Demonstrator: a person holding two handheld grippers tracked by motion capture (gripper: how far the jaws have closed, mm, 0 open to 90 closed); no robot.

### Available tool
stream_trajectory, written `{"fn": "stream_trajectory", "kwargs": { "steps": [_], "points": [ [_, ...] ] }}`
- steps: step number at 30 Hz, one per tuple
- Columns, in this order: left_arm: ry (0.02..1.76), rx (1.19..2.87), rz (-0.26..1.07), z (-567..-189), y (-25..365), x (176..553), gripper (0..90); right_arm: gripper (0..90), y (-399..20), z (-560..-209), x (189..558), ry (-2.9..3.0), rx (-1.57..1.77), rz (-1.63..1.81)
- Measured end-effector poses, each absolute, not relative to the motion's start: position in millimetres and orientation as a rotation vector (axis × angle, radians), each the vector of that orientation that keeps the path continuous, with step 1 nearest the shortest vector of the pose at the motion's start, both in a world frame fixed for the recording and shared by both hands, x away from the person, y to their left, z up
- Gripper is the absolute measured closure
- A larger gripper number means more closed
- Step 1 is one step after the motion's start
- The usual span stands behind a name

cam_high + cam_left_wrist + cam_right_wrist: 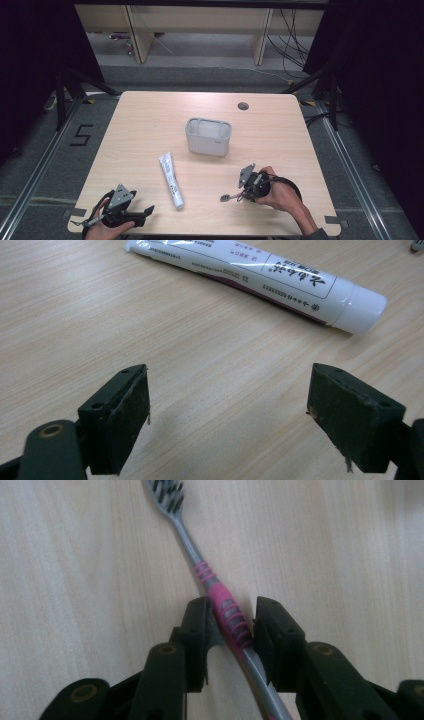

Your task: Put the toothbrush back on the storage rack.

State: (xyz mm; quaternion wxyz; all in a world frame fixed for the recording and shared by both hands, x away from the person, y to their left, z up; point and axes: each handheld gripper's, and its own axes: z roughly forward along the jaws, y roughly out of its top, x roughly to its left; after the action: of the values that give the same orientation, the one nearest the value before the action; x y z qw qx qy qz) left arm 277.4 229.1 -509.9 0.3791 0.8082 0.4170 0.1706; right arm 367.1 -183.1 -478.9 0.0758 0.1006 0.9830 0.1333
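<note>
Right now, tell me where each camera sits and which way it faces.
High view: above the person's side, looking forward and down on the table, holder, both hands and grippers.
Left gripper view: rides the left gripper, open jaws facing the toothpaste tube.
Right gripper view: rides the right gripper, jaws around the toothbrush.
Shared: the high view also shows the tube and toothbrush.

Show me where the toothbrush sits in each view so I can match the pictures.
High view: the toothbrush lies at lower right, by the right gripper.
Left gripper view: I can't make it out for certain.
Right gripper view: centre, handle between the jaws, bristles at the top.
Shared landmark: the pale wooden table.
</note>
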Motion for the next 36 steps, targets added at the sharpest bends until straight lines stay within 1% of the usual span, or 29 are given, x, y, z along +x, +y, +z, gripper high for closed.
{"fn": "stream_trajectory", "kwargs": {
  "steps": [3, 4, 12, 14, 16, 26, 27, 32, 36],
  "points": [
    [1.067, 2.066, 0.438, -510, 229, 277, 16.7, 71.1, -182, -479, 368, 2.945, 0.315, 0.369],
    [1.067, 2.066, 0.436, -510, 229, 277, 16.7, 73.8, -181, -477, 366, 2.956, 0.388, 0.315],
    [1.063, 2.066, 0.437, -510, 229, 277, 16.7, 77.2, -174, -475, 370, 2.995, 0.372, 0.197],
    [1.063, 2.066, 0.438, -510, 229, 277, 16.7, 77.7, -173, -475, 372, 2.999, 0.325, 0.192],
    [1.059, 2.062, 0.440, -511, 229, 277, 16.7, 79.9, -171, -474, 373, 3.015, 0.358, 0.164],
    [1.060, 2.063, 0.440, -511, 229, 277, 16.7, 80.9, -167, -473, 376, 3.034, 0.334, 0.092],
    [1.060, 2.063, 0.439, -511, 229, 277, 16.7, 81.0, -165, -472, 374, 3.027, 0.385, 0.058],
    [1.068, 2.054, 0.447, -511, 228, 277, 16.7, 81.6, -164, -475, 377, 3.039, 0.350, 0.050],
    [1.070, 2.060, 0.449, -510, 228, 277, 16.7, 81.9, -162, -475, 375, 3.039, 0.393, 0.028]
  ]
}}
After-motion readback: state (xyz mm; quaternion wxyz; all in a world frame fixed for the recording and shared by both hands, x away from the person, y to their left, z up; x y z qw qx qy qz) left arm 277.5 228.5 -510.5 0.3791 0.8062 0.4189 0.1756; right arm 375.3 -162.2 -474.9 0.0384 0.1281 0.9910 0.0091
